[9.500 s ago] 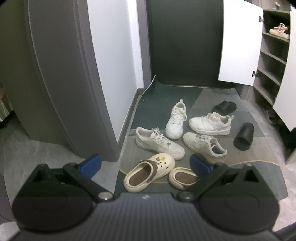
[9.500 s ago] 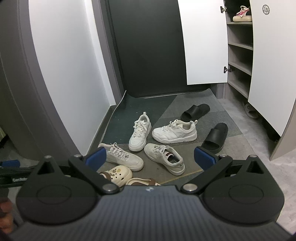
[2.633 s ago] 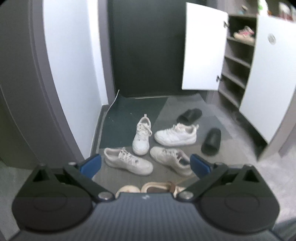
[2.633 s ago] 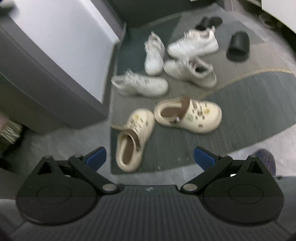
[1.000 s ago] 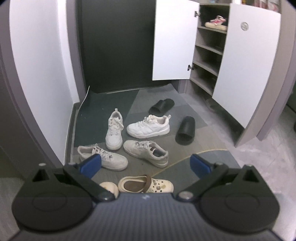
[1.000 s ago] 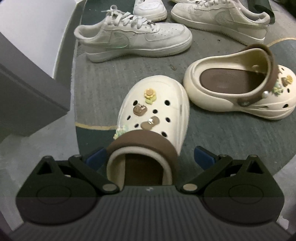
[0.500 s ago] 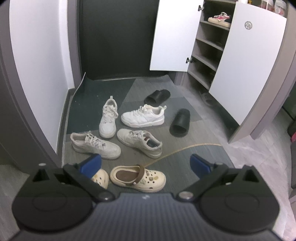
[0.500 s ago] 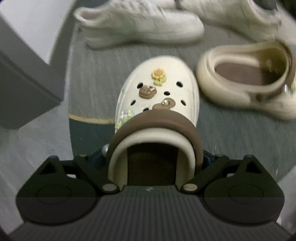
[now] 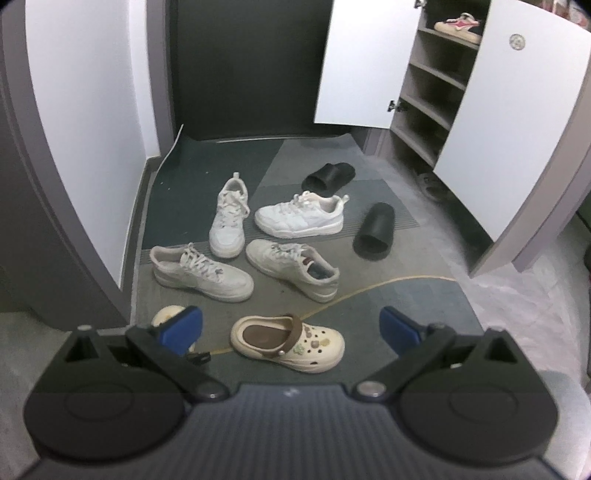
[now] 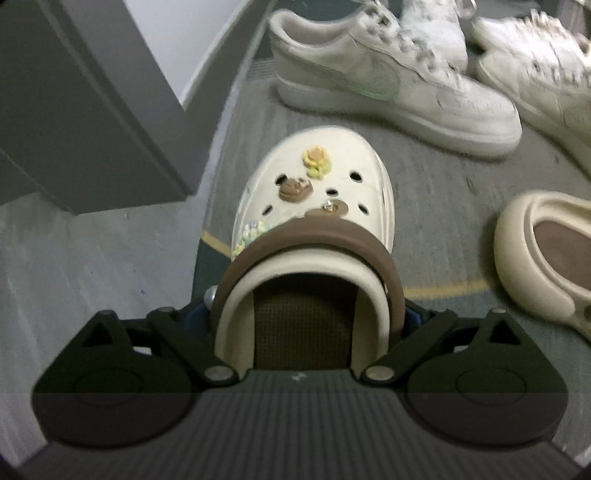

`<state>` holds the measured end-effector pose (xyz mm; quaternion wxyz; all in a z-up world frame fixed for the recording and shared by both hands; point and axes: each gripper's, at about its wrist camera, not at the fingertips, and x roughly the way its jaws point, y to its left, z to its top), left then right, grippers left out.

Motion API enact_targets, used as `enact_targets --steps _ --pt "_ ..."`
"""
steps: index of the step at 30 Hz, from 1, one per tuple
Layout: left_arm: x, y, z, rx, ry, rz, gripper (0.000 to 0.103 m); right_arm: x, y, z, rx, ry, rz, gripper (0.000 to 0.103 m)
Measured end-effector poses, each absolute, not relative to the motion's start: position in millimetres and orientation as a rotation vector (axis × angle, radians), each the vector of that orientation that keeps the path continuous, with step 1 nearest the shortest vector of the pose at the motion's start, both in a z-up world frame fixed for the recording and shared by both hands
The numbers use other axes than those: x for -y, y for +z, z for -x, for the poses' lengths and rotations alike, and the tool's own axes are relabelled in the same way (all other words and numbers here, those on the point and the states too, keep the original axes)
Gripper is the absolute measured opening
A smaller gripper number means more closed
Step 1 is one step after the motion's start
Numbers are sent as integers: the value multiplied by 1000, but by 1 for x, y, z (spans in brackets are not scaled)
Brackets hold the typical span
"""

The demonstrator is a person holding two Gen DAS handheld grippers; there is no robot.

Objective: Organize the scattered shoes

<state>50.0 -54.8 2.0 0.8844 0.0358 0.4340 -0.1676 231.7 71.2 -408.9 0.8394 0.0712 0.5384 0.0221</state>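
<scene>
My right gripper [image 10: 306, 317] is shut on the heel end of a cream clog [image 10: 314, 192] with a brown strap and charms; its toe points away from me over the mat's edge. Whether the clog is off the floor I cannot tell. Its mate, the second clog [image 10: 546, 254], lies on its side to the right. In the left wrist view my left gripper [image 9: 288, 326] hangs open and holds nothing, just above the second clog [image 9: 288, 343]. The held clog [image 9: 166, 314] peeks out behind the left pad.
Several white sneakers [image 9: 201, 271] and two black slides [image 9: 373, 232] lie scattered on the mat [image 9: 406, 295]. An open shoe cabinet [image 9: 428, 92] stands at the right, with a pink shoe [image 9: 458, 26] on its top shelf. A grey door frame [image 10: 92, 110] stands at the left.
A second ago my right gripper stood open around the clog's heel; now it is shut on it and the view has swung. The left gripper has drifted only slightly.
</scene>
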Motion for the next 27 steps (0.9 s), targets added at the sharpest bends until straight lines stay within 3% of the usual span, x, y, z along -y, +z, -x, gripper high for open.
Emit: enact_targets --steps 5,11,21,27 --pt "49 11 -62 -883 -353 -64 103 -63 -403 -234 -1179 77 -226 103" --pt "45 25 -63 -803 -312 -72 103 -35 -357 -221 -1180 108 -309 103" --pt "56 45 -54 -684 -293 -176 103 86 -219 -153 -1247 114 -169 103" --pt "50 47 -54 -700 -267 -139 103 147 -138 -104 -1210 52 -86 103"
